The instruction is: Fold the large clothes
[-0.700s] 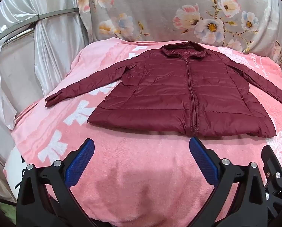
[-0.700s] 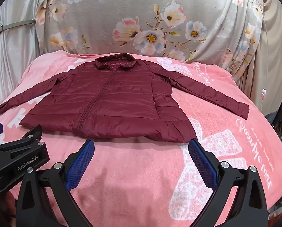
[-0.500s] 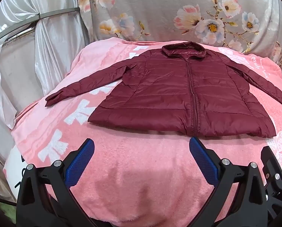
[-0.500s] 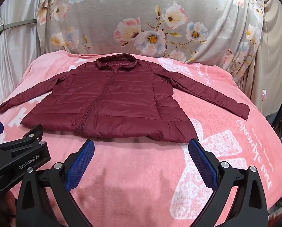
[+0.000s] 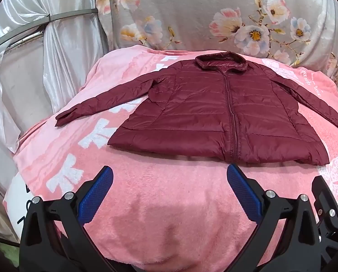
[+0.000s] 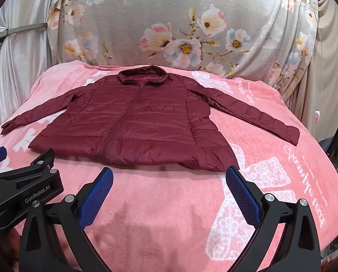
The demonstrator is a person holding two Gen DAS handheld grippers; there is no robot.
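A dark red quilted jacket [image 5: 214, 111] lies flat and zipped, front up, on a pink blanket [image 5: 169, 204], collar at the far side, both sleeves spread out to the sides. My left gripper [image 5: 170, 172] hovers open above the blanket, just short of the hem, with nothing between its blue pads. The same jacket [image 6: 132, 124] fills the middle of the right wrist view, its right sleeve [image 6: 259, 115] stretched toward the blanket's right side. My right gripper [image 6: 169, 173] is open too, near the hem's right corner, holding nothing. The left gripper's body [image 6: 21, 190] shows at the lower left of that view.
The pink blanket [image 6: 282, 181] with white print covers a raised, bed-like surface that drops off at left, right and front. A floral grey cloth [image 5: 214, 15] hangs behind it. Silvery curtain [image 5: 33, 68] hangs at the left; a beige curtain [image 6: 327, 68] stands at the right.
Both views have shifted very slightly; the jacket sits a touch lower in the frames. Neither gripper has changed its opening and the jacket has not moved.
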